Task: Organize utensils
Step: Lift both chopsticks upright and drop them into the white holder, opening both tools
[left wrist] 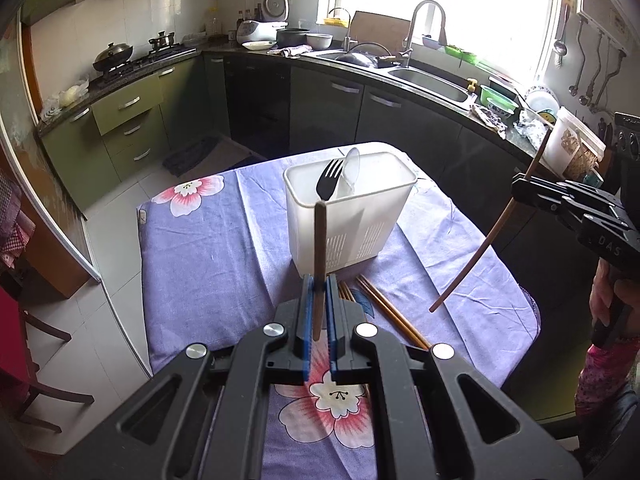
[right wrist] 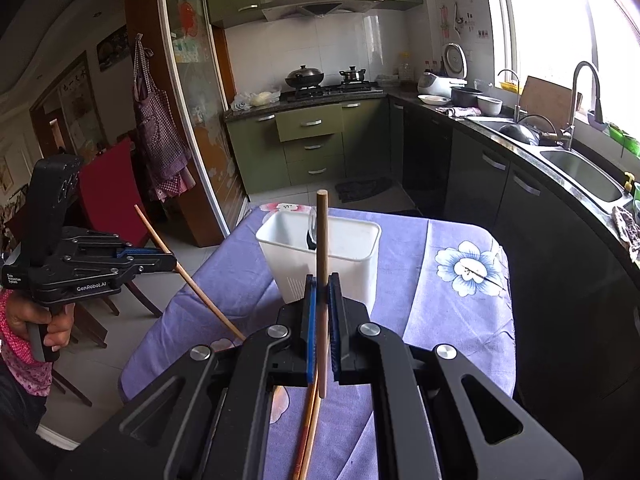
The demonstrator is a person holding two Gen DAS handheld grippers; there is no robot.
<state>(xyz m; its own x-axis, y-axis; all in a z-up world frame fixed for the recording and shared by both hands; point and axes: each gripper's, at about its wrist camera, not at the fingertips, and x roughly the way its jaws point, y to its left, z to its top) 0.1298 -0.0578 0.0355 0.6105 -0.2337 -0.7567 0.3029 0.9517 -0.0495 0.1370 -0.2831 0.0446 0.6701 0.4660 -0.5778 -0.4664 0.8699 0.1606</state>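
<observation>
Chopstick (left wrist: 319, 264) clamped upright in left claw (left wrist: 319, 280), another chopstick (right wrist: 322, 280) clamped in right claw (right wrist: 322, 280).

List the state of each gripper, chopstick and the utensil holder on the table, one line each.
left gripper: shut on a chopstick, held above the table.
right gripper: shut on another chopstick, also lifted.
utensil holder: upright on the purple cloth, holding a black fork and a clear spoon.
loose chopsticks: lying flat on the cloth before the holder.
</observation>
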